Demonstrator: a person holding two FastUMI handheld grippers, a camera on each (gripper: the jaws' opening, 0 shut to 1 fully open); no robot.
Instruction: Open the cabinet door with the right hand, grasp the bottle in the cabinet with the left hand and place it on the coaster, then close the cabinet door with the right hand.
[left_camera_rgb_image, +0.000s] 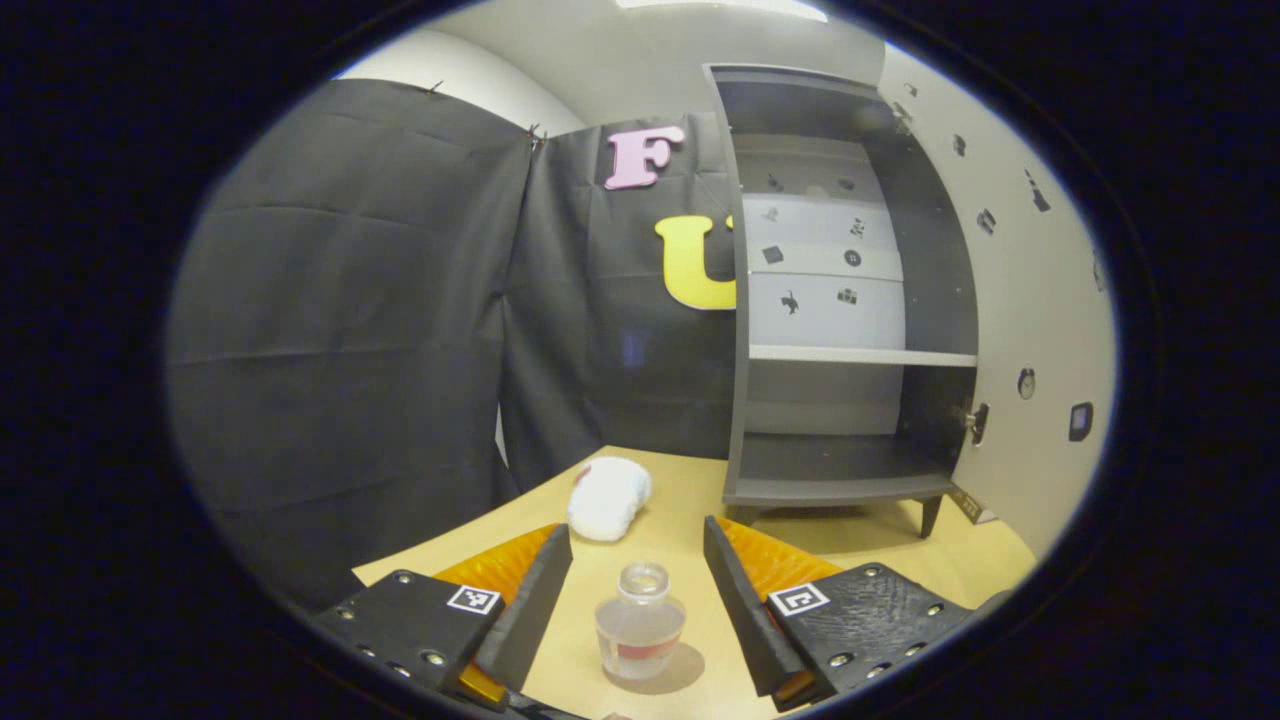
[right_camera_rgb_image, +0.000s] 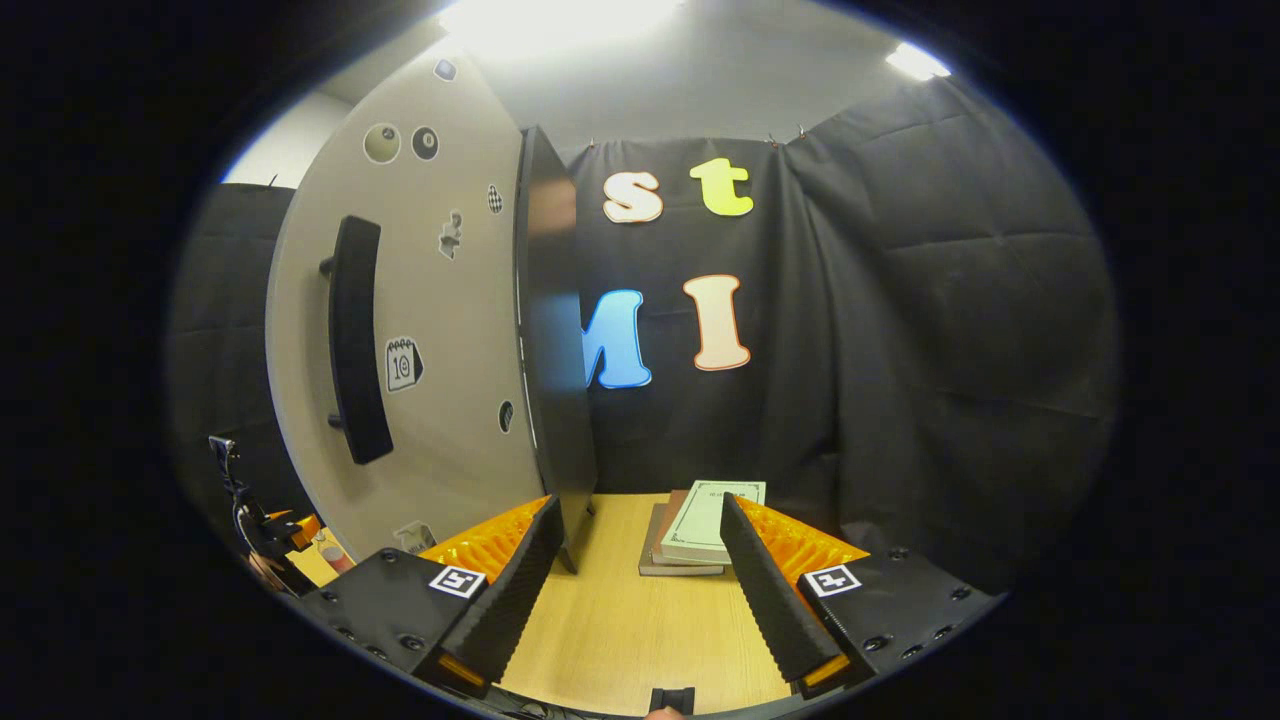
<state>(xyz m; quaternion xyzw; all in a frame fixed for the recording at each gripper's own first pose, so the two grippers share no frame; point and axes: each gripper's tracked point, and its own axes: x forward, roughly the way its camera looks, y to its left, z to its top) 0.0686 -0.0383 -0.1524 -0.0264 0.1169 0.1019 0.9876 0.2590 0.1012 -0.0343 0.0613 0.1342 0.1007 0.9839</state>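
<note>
The bottle (left_camera_rgb_image: 640, 622) was clear glass, the desk (right_camera_rgb_image: 620, 620) pale matt wood, the cabinet (left_camera_rgb_image: 840, 300) smooth matt board, the wall (left_camera_rgb_image: 350, 300) cloth.

We see the bottle (left_camera_rgb_image: 640, 620) — small, clear glass, open-mouthed, a reddish band near its base — standing upright on the wooden table; the cabinet (left_camera_rgb_image: 838, 300) stands beyond it, shelves bare; its door (right_camera_rgb_image: 420, 340) — pale, dark-handled, stickered — hangs wide open.
</note>
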